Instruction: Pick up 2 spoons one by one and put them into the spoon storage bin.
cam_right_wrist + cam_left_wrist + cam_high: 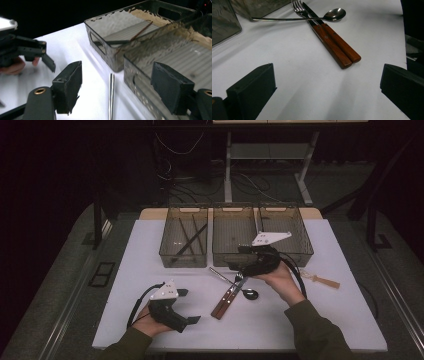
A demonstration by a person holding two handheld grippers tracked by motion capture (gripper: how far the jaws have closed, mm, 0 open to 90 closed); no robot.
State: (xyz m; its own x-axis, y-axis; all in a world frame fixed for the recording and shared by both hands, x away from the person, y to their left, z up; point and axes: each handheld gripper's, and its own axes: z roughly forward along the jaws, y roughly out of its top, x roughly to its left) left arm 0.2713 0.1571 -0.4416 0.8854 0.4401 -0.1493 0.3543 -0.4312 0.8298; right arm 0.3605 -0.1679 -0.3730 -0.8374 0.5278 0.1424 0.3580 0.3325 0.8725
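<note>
White tabletop under a dark room in the high view: the right gripper (235, 262) hovers with jaws parted and empty just above the spoon (235, 282), which lies crossed over the fork (231, 294) and knife (226, 299); just beyond this gripper stand three smoky bins. The left bin (166, 251) holds dark chopsticks, the middle bin (222, 260) looks bare, and the right bin (306, 251) holds a slim utensil I cannot identify. The left gripper (192, 306) rests near the table's front edge, released. From the left gripper view, past its wide-open jaws, the spoon's (332, 14) handle rides over the fork (312, 21) and knife (329, 31); a careless pinch could drag those two along or flick the spoon away. From the right gripper view, the spoon's handle (111, 96) lies between the spread jaws, with the middle bin's wall (140, 87) close beside one jaw, so closing could nudge that bin.
</note>
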